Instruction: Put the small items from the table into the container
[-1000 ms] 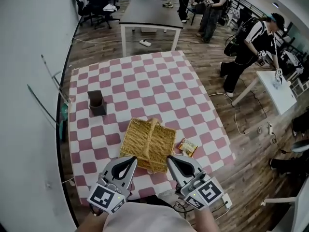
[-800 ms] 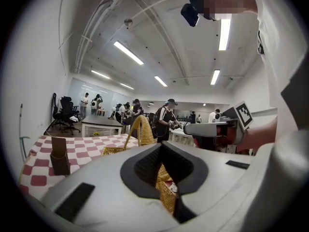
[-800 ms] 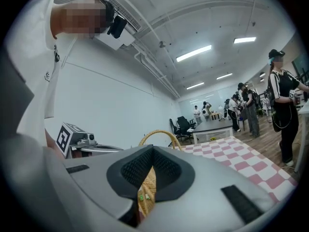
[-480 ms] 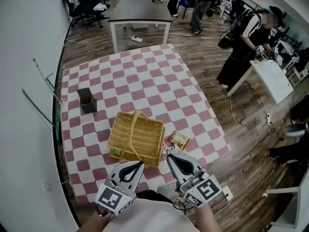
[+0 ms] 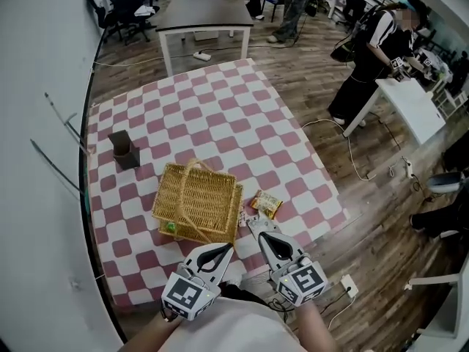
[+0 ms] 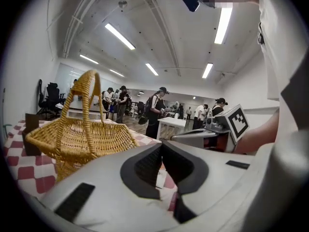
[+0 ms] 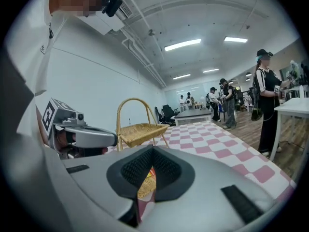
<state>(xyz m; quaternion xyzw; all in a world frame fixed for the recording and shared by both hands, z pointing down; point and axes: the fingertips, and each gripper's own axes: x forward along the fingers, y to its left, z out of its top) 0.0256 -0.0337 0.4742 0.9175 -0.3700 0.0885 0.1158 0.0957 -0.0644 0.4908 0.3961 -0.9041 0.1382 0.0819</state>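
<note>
The near edge of the table (image 5: 220,116) is hidden under the two grippers and the person's shirt. The basket (image 5: 196,202) sits close to that near edge, a bit to the left. Only one small green thing (image 5: 171,228) shows in its near left corner, and it is too small to tell what it is. A tiny white bit (image 5: 242,216) lies against the basket's right side, also too small to name. The packet (image 5: 267,204) lies just right of the basket, flat on the cloth, near the table's near right corner. A dark box (image 5: 123,149) stands by the left edge; its inside cannot be seen.

The left gripper (image 5: 227,248) has its jaws pressed together with nothing in them. In its own view, its grey body cuts off the bottom of the basket. The right gripper (image 5: 258,235) is closed tight too, and it holds nothing. A bit of the yellow packet peeks through the slit under its pads (image 7: 166,168), but it lies on the table farther off.

The basket is woven from yellow straw, box-shaped, with a tall round handle. The cloth has red and white squares. The packet is shiny, yellow and crinkly. The grippers are smooth grey, with black bumpy pads and a cube with black and white squares on each.
</note>
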